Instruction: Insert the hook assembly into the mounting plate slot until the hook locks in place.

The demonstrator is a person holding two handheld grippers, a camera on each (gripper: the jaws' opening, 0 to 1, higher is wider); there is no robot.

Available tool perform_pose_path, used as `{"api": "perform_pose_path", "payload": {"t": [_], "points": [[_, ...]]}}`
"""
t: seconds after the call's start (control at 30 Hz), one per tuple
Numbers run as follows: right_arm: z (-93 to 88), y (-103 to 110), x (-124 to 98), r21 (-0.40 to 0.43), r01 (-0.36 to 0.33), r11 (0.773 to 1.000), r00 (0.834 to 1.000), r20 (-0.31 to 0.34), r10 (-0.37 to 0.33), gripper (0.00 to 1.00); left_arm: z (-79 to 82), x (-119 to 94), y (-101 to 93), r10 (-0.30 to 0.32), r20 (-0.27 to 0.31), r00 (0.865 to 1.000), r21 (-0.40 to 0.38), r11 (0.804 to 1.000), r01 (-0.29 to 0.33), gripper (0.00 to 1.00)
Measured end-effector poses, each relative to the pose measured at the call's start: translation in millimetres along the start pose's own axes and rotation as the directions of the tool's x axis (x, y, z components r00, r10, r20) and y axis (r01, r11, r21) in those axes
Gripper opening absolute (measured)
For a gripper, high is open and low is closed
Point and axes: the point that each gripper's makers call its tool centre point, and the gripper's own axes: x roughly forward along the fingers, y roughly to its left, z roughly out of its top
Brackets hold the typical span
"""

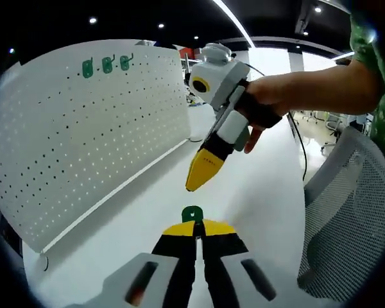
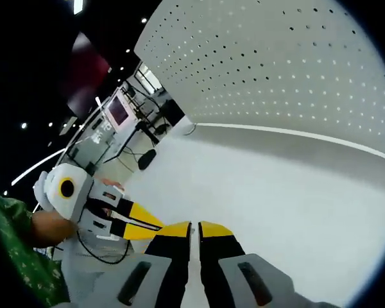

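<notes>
No legible text, labels or numbers.

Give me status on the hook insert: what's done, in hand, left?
Done: three green hooks already sit in the pegboard's top row. In hand: the left tool is shut on a green hook above the white table. The right tool hangs shut and empty nearby. Left: carry this hook to the board, insert and lock it.

Bright, even ceiling light; strip light (image 1: 234,22) glared overhead. White table (image 1: 256,192) nearly shadowless. Heavy fisheye bending at edges; far background soft.
</notes>
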Motion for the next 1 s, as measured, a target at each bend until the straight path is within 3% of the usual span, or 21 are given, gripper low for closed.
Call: {"api": "perform_pose_path", "payload": {"t": [0.17, 0.37, 0.57, 0.6, 0.73, 0.87, 1.0], "points": [[0.5, 3.3, -2.8, -0.004, 0.005, 1.000, 1.000, 0.026, -0.005, 0.03, 20.5, -10.1, 20.0, 0.091, 0.067, 0.994, -0.057, 0.995, -0.087, 0.02], [1.4, 4.9, -10.4, -0.020, 0.031, 0.999, 0.997, 0.072, -0.029, 0.02, 49.1, -24.1, 35.7, 0.178, 0.151, 0.972, -0.097, 0.981, -0.165, 0.02], [11.0, 9.3, -27.9, -0.037, 0.065, 0.997, 0.987, 0.148, -0.059, 0.03, 78.3, -41.0, 53.1, 0.275, 0.233, 0.933, -0.134, 0.959, -0.249, 0.02], [11.7, 11.3, -30.8, -0.038, 0.066, 0.997, 0.986, 0.157, -0.059, 0.03, 87.3, -45.9, 57.1, 0.299, 0.262, 0.918, -0.143, 0.952, -0.270, 0.02], [15.1, 12.4, -42.0, -0.066, 0.104, 0.992, 0.977, 0.195, -0.090, 0.03, 108.0, -57.8, 66.3, 0.351, 0.312, 0.883, -0.152, 0.936, -0.318, 0.02], [22.9, 13.8, -53.5, -0.167, 0.183, 0.969, 0.961, 0.237, -0.141, 0.04, 121.3, -65.3, 71.5, 0.384, 0.336, 0.860, -0.166, 0.923, -0.347, 0.02], [28.8, 20.1, -61.9, -0.219, 0.221, 0.950, 0.950, 0.269, -0.159, 0.05, 126.0, -66.8, 72.7, 0.397, 0.344, 0.851, -0.172, 0.918, -0.359, 0.02]]}}
